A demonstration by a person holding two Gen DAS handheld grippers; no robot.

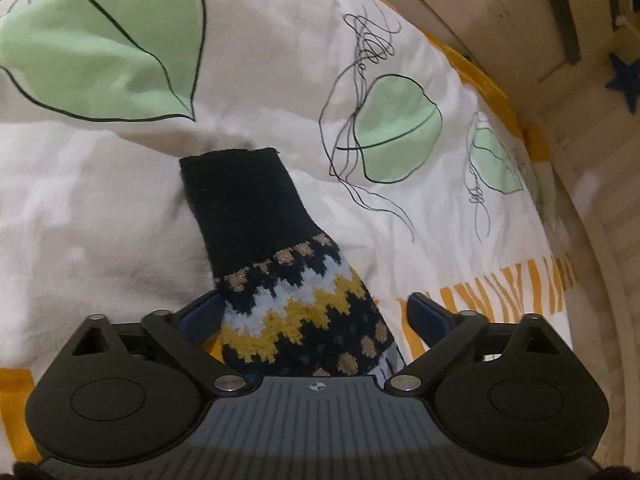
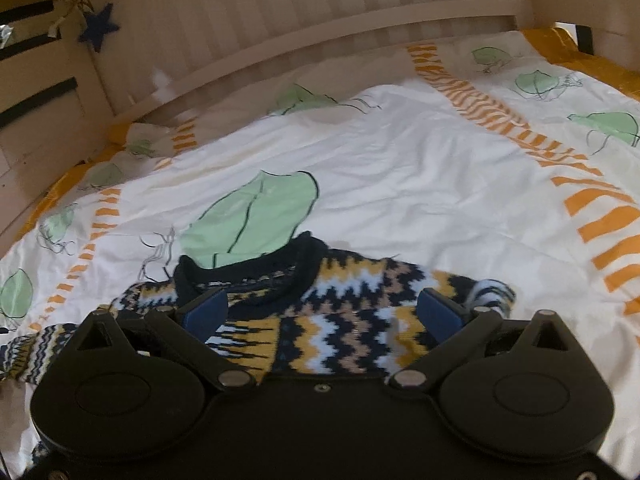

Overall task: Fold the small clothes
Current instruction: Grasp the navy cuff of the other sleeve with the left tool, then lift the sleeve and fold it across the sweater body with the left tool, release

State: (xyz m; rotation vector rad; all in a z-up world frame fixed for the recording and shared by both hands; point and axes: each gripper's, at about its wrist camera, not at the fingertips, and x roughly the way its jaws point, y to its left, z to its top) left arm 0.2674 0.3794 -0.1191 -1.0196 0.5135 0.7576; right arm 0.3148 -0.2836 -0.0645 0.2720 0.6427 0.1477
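Left wrist view: my left gripper (image 1: pixel 312 316) stands wide open, pointing down at the bed. A sleeve (image 1: pixel 280 256) of the small knitted sweater lies flat on the white duvet (image 1: pixel 260 60) and runs up between the two blue fingers (image 1: pixel 430 316). Its dark navy cuff points away from me; the zigzag band in yellow, pale blue and tan sits nearest the gripper. The left finger is just beside the knit; whether it touches, I cannot tell. The right finger stands apart from it.

Right wrist view: my right gripper (image 2: pixel 320 312) is also open, nothing clamped. It hovers over the sweater (image 2: pixel 320 320), which lies spread on the duvet, navy neckline away from me. Behind runs a pale wooden bed rail (image 2: pixel 320 20) with a dark blue star (image 2: pixel 98 26) hanging on it.
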